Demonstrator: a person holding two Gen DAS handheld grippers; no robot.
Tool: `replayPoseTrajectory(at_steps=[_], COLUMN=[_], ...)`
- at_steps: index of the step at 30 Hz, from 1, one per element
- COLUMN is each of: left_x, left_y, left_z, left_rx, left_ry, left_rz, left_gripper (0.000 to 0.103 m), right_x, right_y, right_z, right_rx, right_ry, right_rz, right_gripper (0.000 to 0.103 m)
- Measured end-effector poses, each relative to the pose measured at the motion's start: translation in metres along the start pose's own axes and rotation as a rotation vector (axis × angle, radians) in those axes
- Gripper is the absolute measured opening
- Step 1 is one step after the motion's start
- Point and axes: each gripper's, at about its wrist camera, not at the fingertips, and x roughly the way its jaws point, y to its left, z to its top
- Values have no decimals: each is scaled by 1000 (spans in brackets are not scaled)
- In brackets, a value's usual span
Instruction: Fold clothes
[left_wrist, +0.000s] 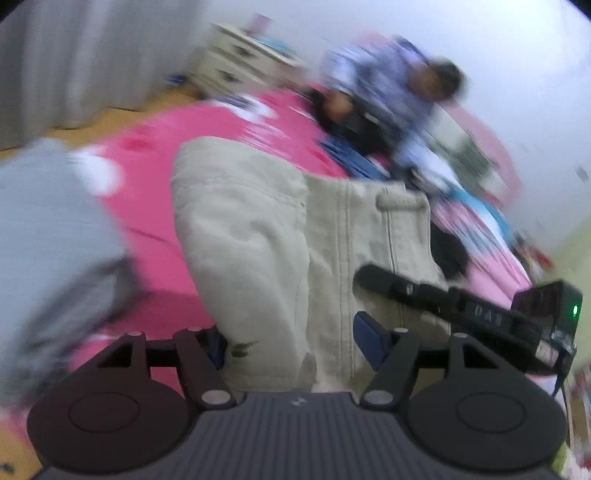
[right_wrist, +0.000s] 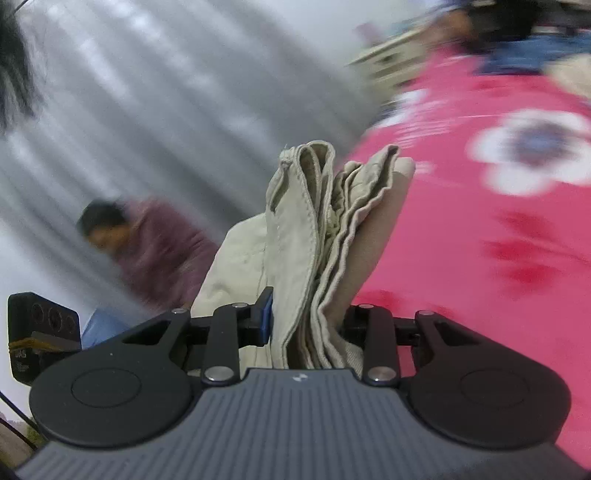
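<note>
1. Both grippers grip one garment: a pair of beige cotton trousers with stitched seams (left_wrist: 280, 236), bunched in several layers and lifted above the pink flowered bedspread (left_wrist: 229, 122).
2. The left gripper (left_wrist: 291, 343) has its blue-padded fingers (left_wrist: 369, 339) closed on a thick fold of the cloth; the right gripper (right_wrist: 306, 317) pinches a stack of layered edges (right_wrist: 325, 229) between its fingers.
3. By my judgement the step in hand is carrying or turning a part-folded bundle; both views are blurred.
4. Next, the bundle needs lowering flat onto the bedspread with its edges kept aligned, both grips held until the cloth rests.
5. The fabric looks stiff, creased and heavy.
</note>
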Motion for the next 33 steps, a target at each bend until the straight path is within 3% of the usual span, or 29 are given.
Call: replayPoseTrajectory(at_steps=[6,10,13,15,19,23,29,33], left_x=[-53,-50,-30,-19,-33,-42,-14,-18], left_y=[91,141,176,193,188,188,210,194], left_z=[16,11,6,6,21,41,29,33], left_rx=[-246,-344,-415,-465,-421,-380,-359,-313], left_ry=[-173,-211,-190,-168,-179,-204,-74,-90], left_rz=[147,208,246,231,158,138,175,151], left_gripper=[67,67,63,63,63,64,64,67], right_x=[146,241,301,330,332,319,356,354], right_y=[79,129,130,116,98,99,66,65], right_z=[33,48,35,18,20,35,26,33], right_rx=[-278,-438,-447,-406,-283,-266,-175,-145], right_ry=[219,362,462,524,503,439,469,468], right_rz=[234,374,376,323,317,337,286,337], right_gripper=[30,30,30,30,30,30,31,31])
